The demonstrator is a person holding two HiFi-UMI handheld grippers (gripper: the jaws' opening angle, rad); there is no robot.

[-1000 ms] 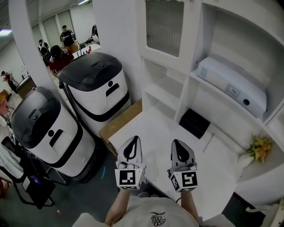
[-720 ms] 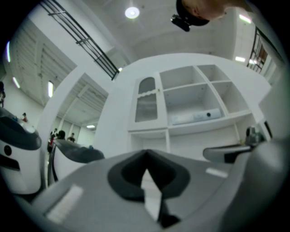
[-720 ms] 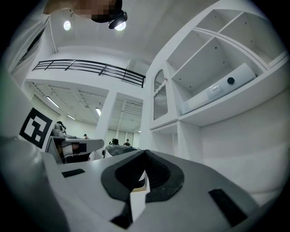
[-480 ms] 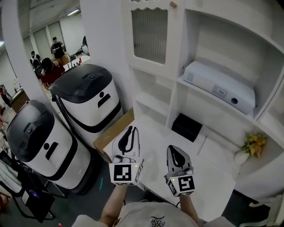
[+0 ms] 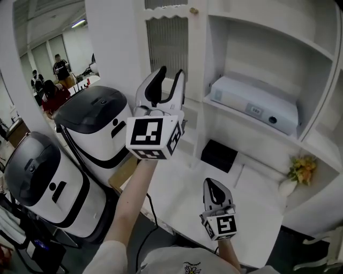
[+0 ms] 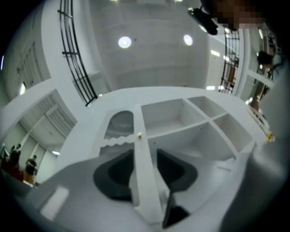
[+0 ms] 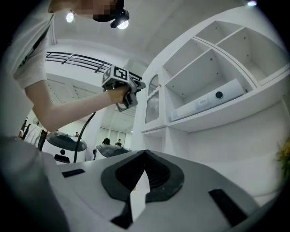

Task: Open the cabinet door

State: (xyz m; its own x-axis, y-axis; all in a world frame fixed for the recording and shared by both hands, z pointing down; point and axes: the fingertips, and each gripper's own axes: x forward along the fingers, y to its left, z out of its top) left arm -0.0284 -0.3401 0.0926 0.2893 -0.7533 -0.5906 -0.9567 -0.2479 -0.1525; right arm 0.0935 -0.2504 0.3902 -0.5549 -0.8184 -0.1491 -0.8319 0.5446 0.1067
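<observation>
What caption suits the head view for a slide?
Left gripper, jaws just opening and empty, held up at the cabinet door; right gripper low over desk.

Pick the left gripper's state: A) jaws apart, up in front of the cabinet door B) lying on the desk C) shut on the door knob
A: the left gripper is up before the cabinet door, jaws apart, having just been opening, nothing clamped between them; the knob sits above, untouched.

Two hand-held grippers (image 5: 171, 72) (image 5: 215, 185), apparently two machines (image 5: 99, 115) (image 5: 37, 166)
</observation>
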